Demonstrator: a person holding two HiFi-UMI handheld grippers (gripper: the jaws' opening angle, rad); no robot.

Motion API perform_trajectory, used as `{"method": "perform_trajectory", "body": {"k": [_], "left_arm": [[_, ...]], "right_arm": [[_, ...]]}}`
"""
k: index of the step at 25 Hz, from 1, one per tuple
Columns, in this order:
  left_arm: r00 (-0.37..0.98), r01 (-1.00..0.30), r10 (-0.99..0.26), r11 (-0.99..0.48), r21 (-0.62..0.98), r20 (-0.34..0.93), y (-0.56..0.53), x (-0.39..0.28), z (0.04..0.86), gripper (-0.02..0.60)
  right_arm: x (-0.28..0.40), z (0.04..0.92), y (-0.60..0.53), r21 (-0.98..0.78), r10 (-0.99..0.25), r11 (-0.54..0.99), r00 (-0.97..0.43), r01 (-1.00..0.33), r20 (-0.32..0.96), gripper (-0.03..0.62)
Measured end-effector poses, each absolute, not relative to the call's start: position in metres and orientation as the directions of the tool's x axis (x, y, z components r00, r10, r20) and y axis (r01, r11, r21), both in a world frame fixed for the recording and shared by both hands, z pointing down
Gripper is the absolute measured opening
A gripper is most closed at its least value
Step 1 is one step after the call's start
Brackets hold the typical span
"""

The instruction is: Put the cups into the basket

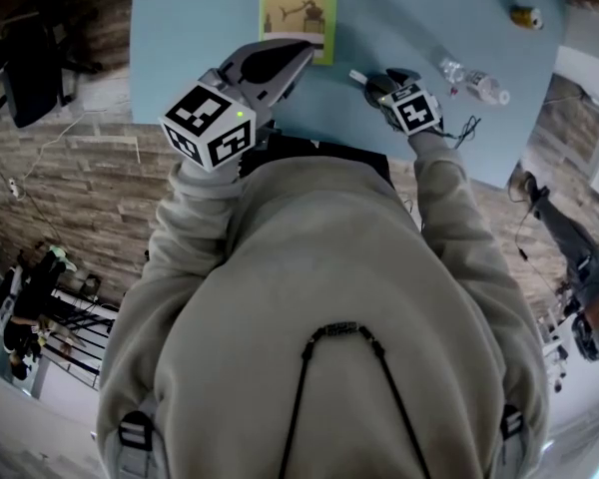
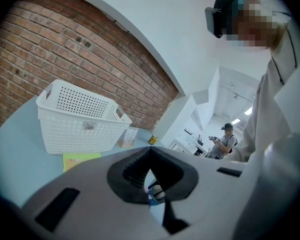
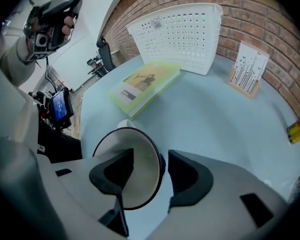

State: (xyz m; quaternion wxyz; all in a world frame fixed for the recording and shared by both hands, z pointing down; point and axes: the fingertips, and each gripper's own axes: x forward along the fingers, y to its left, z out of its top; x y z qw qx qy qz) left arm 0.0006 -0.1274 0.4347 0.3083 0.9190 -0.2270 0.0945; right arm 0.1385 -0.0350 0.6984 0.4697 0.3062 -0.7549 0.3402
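at the near table edge: claw over first cup, grip not made

right gripper (image 3: pixel 151 156) points steeply down at the cup (image 3: pixel 140 184). its jaws stand apart and straddle the cup's wall, one pad inside the white bowl and the other just outside the dark rim. a thin gap shows on the outer side, so i read it as open around the wall, not clamped. the cup sits on the blue table (image 3: pixel 215 129), mouth toward the camera. a small white bit pokes out behind its rim; can't tell if it's a handle or something else.

left gripper (image 2: pixel 150 151) is held up off the table, about level, tips together, nothing in it. it looks idle.

outward from the cup: a green book (image 3: pixel 142 86) lies flat between cup and basket. the white basket (image 3: pixel 185 39) stands at the far side by the brick wall, well apart from the cup. a card stand (image 3: pixel 247 69) is just beside the basket, and a yellow can (image 3: pixel 297 129) sits off to the right.

progress, as a judgement: early. no cup shows in the basket, though its inside is hidden from every view. only this one cup is clearly seen, and whether there are others i can't tell. still to do: close on the wall, lift, carry past the book, drop in the basket, then any remaining cups.
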Motion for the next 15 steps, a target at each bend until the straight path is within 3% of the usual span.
{"method": "perform_trajectory", "body": {"k": [7, 15], "left_arm": [[0.870, -0.492, -0.381, -0.697, 0.521, 0.312, -0.131, -0.006, 0.435, -0.002], [0.861, -0.509, -0.398, -0.684, 0.523, 0.317, -0.132, -0.013, 0.439, -0.002]], "right_arm": [[0.155, 0.706, -0.042, -0.156, -0.168, 0.554, -0.294, -0.818, 0.941, 0.075], [0.150, 0.712, -0.043, -0.175, -0.171, 0.539, -0.310, -0.824, 0.935, 0.060]]}}
